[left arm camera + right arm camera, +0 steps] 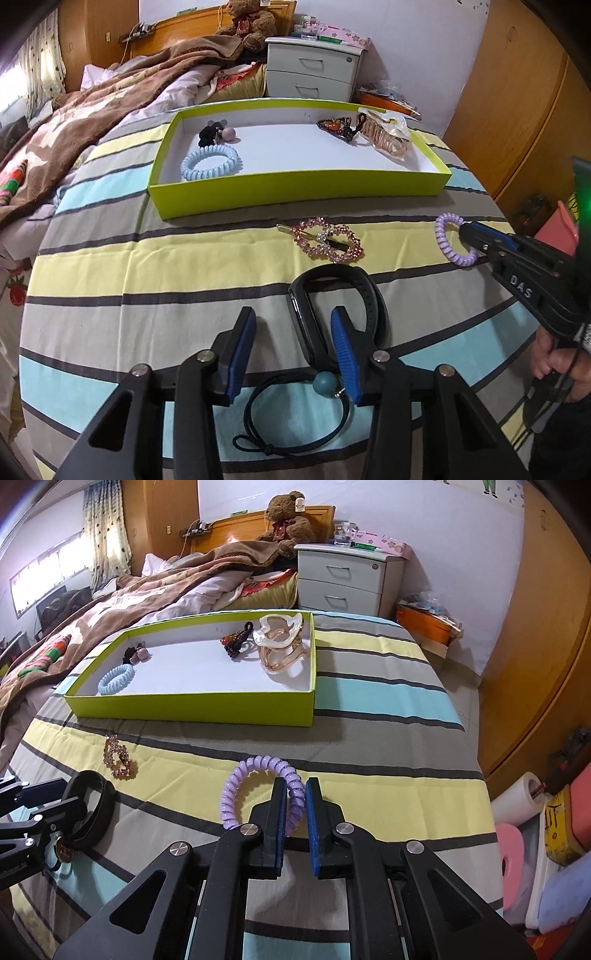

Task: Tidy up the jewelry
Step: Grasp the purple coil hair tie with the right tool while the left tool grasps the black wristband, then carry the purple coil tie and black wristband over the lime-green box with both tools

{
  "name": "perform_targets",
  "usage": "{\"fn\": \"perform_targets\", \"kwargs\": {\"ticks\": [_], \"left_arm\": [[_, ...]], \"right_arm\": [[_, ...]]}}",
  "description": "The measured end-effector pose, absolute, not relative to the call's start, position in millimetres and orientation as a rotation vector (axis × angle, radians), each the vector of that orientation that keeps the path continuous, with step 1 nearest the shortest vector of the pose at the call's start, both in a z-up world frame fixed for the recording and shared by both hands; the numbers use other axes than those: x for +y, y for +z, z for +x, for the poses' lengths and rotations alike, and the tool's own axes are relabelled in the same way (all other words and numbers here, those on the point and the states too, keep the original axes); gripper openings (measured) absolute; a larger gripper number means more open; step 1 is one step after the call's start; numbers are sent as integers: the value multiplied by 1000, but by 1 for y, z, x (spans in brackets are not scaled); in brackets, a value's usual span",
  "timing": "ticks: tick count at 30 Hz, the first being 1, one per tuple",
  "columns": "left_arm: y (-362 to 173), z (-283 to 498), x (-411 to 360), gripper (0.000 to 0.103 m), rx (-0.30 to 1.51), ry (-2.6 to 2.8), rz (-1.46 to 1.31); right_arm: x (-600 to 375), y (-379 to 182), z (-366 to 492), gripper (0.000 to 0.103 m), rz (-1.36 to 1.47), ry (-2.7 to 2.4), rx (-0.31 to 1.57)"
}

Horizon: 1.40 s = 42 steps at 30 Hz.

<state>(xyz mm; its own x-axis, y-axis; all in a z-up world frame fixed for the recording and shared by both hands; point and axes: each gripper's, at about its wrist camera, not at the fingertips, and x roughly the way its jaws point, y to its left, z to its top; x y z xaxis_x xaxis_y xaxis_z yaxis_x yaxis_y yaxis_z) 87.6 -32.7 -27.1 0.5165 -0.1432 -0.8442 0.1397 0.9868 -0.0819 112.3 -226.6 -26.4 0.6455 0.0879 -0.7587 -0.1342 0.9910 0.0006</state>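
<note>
Left wrist view
Left claw (293, 347): spread apart, straddling one side of the black wristband (338, 314), not pressing it, lined up to pinch.
Lettering: "DAS" on the right claw (466, 232), far right.

Right wrist view
Right claw (295, 805): clenched on the purple coil tie (258, 794), for carrying.
Green box (192, 706): far, already holding sorted pieces.
Pink beaded clip (119, 757): near left, loose on the bedspread.

We count two spiral hair ties, a blue one (210, 162) inside the green box (295, 192) and a purple one (258, 794) outside it, three claw clips inside it, one beaded barrette (325, 240), one black wristband (332, 314) and one bobble elastic (295, 417) outside.
</note>
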Motion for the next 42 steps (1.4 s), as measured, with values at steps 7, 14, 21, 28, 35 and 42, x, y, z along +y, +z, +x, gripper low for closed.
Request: {"fn": "perform_targets", "kwargs": {"ticks": [7, 14, 21, 28, 35, 42], "left_arm": [[-27, 87, -38, 27, 1003, -162, 34], [-26, 88, -40, 14, 1000, -168, 32], [-21, 87, -40, 13, 985, -171, 28], [-9, 84, -38, 13, 960, -183, 12], [5, 83, -34, 13, 931, -191, -8], [16, 87, -26, 13, 911, -183, -20]], "right_arm": [[-227, -26, 111, 10, -45, 119, 852], [-228, -26, 109, 10, -45, 118, 851], [-229, -22, 106, 10, -45, 118, 841], [-231, -7, 100, 10, -40, 114, 810], [-227, 5, 96, 10, -40, 117, 789], [-223, 17, 97, 10, -34, 129, 769]]}}
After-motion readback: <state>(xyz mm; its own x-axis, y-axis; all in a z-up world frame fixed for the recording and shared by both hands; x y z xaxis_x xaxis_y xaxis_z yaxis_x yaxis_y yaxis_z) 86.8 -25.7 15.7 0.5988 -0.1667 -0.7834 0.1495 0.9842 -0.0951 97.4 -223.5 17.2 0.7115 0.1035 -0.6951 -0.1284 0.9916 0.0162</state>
